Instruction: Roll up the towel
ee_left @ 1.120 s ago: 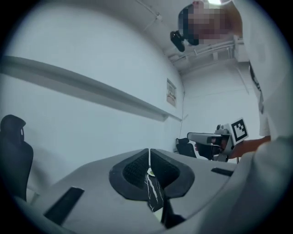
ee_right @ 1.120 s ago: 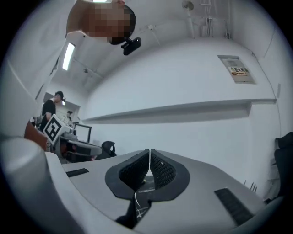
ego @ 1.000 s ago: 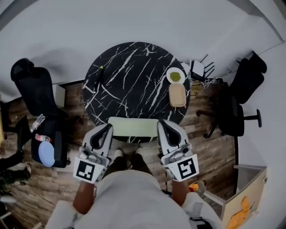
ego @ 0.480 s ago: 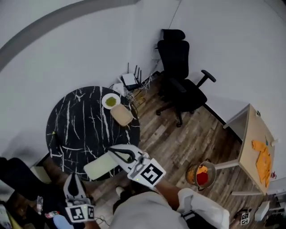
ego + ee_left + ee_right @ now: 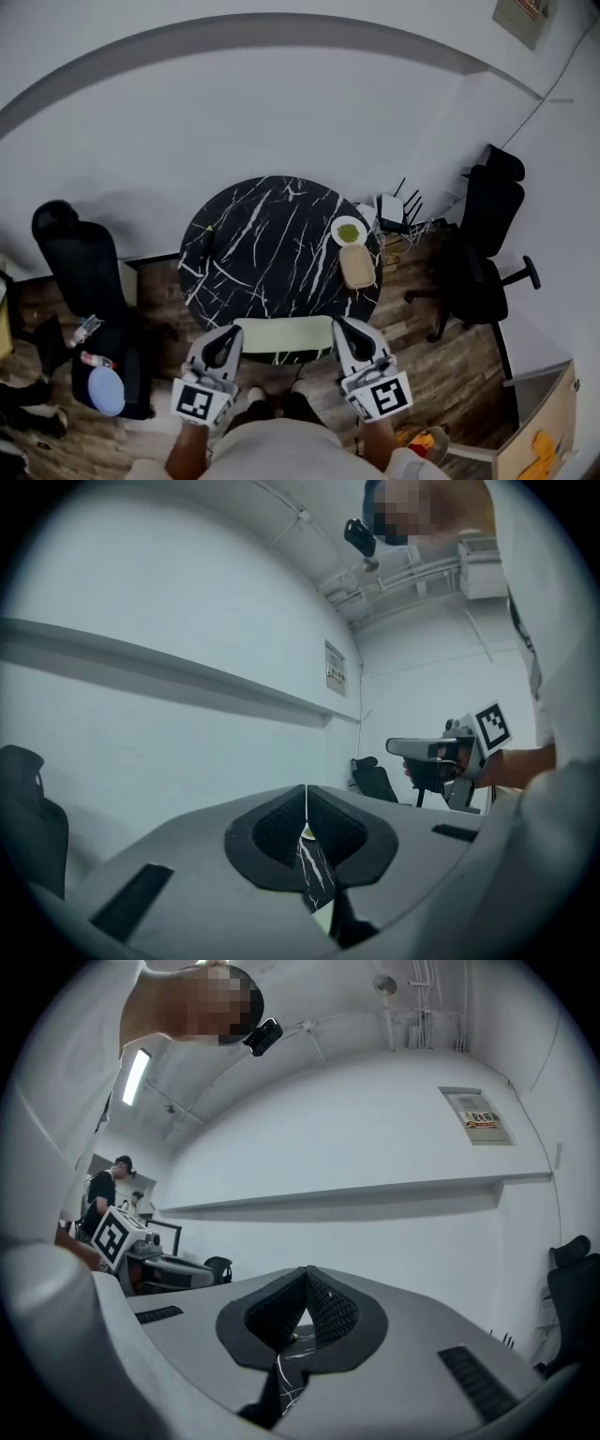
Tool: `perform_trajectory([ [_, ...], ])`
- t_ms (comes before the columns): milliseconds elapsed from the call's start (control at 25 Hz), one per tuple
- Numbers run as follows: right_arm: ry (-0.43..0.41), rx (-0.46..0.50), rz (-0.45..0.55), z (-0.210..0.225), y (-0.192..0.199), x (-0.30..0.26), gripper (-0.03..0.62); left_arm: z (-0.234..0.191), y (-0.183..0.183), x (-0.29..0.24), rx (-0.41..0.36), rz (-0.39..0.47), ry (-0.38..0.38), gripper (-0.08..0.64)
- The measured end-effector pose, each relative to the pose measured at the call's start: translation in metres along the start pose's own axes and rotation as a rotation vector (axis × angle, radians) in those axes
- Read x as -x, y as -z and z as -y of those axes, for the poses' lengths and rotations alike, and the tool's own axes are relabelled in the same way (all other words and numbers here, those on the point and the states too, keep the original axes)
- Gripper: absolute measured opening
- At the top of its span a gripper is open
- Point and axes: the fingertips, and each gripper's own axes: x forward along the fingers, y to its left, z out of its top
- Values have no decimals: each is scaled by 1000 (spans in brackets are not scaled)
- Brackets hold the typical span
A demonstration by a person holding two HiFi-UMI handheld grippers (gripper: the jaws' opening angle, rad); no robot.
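Observation:
A pale green towel [image 5: 281, 335] lies flat as a long strip at the near edge of the round black marble table [image 5: 267, 248]. My left gripper [image 5: 228, 331] hovers by the towel's left end, shut, with nothing between its fingers. By the right end my right gripper [image 5: 343, 324] is shut and empty too. Whether either touches the towel I cannot tell. In the left gripper view the left gripper [image 5: 307, 790] has its jaws closed, with a sliver of table below. The right gripper [image 5: 307, 1272] also shows closed jaws in its own view.
A white plate with something green on it [image 5: 349, 231] and a beige board [image 5: 357, 267] sit at the table's right edge. Black office chairs stand at the left [image 5: 75, 267] and the right [image 5: 487, 239]. A box with an orange thing [image 5: 539, 441] is at the lower right.
The head view swung off to the right half a second ago and has come back onto the table, which now looks farther away. Both grippers stay shut by the towel's ends.

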Motion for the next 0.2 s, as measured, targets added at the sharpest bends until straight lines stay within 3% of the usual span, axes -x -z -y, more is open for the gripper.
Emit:
perform_trajectory([
  [200,9,30,2,-1,-2,7,-5,9,-1,-4,-1,13,53,5],
])
